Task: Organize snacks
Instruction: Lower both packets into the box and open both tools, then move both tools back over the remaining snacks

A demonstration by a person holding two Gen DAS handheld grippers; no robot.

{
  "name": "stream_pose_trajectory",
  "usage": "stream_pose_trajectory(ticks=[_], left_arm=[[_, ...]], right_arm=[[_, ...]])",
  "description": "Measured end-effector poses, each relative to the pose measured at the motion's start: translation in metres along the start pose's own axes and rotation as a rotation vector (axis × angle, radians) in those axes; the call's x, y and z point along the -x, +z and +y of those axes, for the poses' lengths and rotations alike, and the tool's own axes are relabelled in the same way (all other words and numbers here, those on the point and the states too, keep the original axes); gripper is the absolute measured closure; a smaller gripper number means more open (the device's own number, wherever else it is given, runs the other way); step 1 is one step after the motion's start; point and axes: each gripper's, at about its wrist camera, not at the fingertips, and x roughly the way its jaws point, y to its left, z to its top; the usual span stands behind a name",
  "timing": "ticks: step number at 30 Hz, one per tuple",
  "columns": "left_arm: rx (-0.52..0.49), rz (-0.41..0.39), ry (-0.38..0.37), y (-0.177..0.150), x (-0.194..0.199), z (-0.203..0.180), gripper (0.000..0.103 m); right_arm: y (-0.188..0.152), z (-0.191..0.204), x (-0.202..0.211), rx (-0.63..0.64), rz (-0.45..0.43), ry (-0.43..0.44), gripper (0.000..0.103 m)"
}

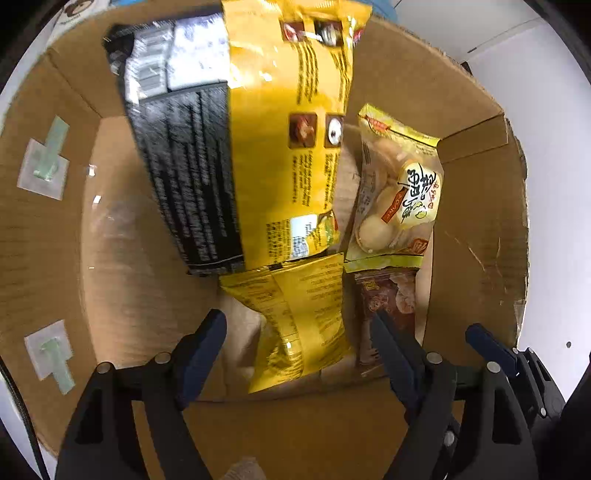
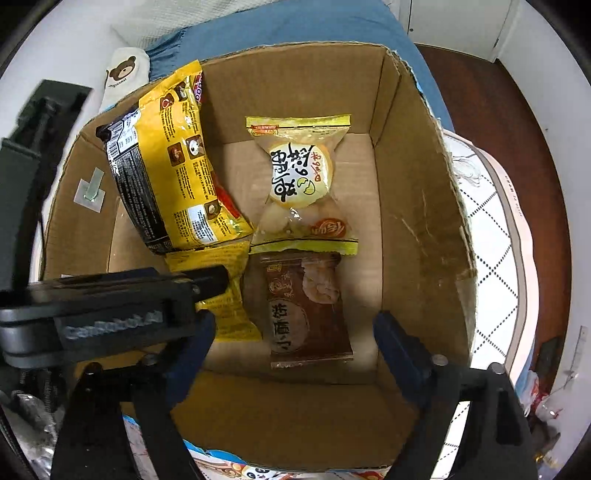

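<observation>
A cardboard box (image 2: 417, 206) holds several snack packs. A large yellow and black bag (image 2: 173, 177) leans tilted against the box's left wall; it fills the upper left wrist view (image 1: 236, 147). A smaller yellow pack (image 1: 303, 317) lies below it. A clear egg-cake pack (image 2: 301, 181) and a brown pastry pack (image 2: 306, 306) lie flat on the floor. My left gripper (image 1: 299, 332) is open over the smaller yellow pack, and shows at the left in the right wrist view (image 2: 110, 306). My right gripper (image 2: 295, 336) is open above the brown pack.
The box stands on a blue cloth (image 2: 295, 26). A bear-print item (image 2: 123, 74) lies behind the box. A white patterned surface (image 2: 491, 229) and brown floor (image 2: 517, 110) lie to the right. Two taped patches (image 1: 44, 162) sit on the box's left wall.
</observation>
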Motion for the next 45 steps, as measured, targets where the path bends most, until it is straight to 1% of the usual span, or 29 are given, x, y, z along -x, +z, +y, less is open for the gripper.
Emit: stream_pose_trajectory(ticks=[3,6,11,14,18,20,24,30,35,39,41,43,45], left_arm=[[-0.008,-0.025,0.019,-0.002,0.016,-0.001,0.024],[-0.011,-0.068,0.037,-0.011,0.034,-0.002,0.024],[-0.034,-0.179,0.082,-0.032,0.069,-0.002,0.024],[-0.044,-0.252,0.101,-0.049,0.090,-0.007,0.024],[-0.051,-0.361,0.118,-0.069,0.116,-0.007,0.024],[-0.060,-0.403,0.124,-0.080,0.127,-0.008,0.024],[-0.086,-0.454,0.126,-0.102,0.142,-0.010,0.024],[-0.112,-0.534,0.128,-0.138,0.169,-0.011,0.024],[-0.114,-0.566,0.114,-0.159,0.181,-0.009,0.024],[-0.103,-0.565,0.128,-0.173,0.176,-0.003,0.024],[-0.094,-0.545,0.141,-0.180,0.164,0.003,0.024],[-0.089,-0.502,0.150,-0.185,0.144,0.010,0.024],[-0.085,-0.434,0.156,-0.186,0.117,0.016,0.024]], right_arm=[[-0.002,-0.001,0.002,-0.014,-0.001,-0.012,0.013],[-0.005,-0.004,0.009,-0.025,-0.014,-0.017,0.013],[-0.013,-0.003,0.031,-0.014,-0.063,-0.042,0.013],[-0.019,0.000,0.048,-0.007,-0.105,-0.052,0.013],[-0.033,0.006,0.077,0.008,-0.185,-0.076,0.013],[-0.040,0.010,0.091,0.014,-0.222,-0.082,0.013],[-0.060,0.017,0.120,0.029,-0.290,-0.081,0.013],[-0.086,0.028,0.150,0.047,-0.350,-0.073,0.013],[-0.106,0.031,0.171,0.040,-0.384,-0.049,0.013],[-0.125,0.026,0.173,0.011,-0.376,-0.008,0.013],[-0.133,0.021,0.168,-0.003,-0.365,0.001,0.013],[-0.142,0.010,0.158,-0.039,-0.341,0.017,0.013],[-0.149,-0.006,0.142,-0.084,-0.307,0.028,0.013]])
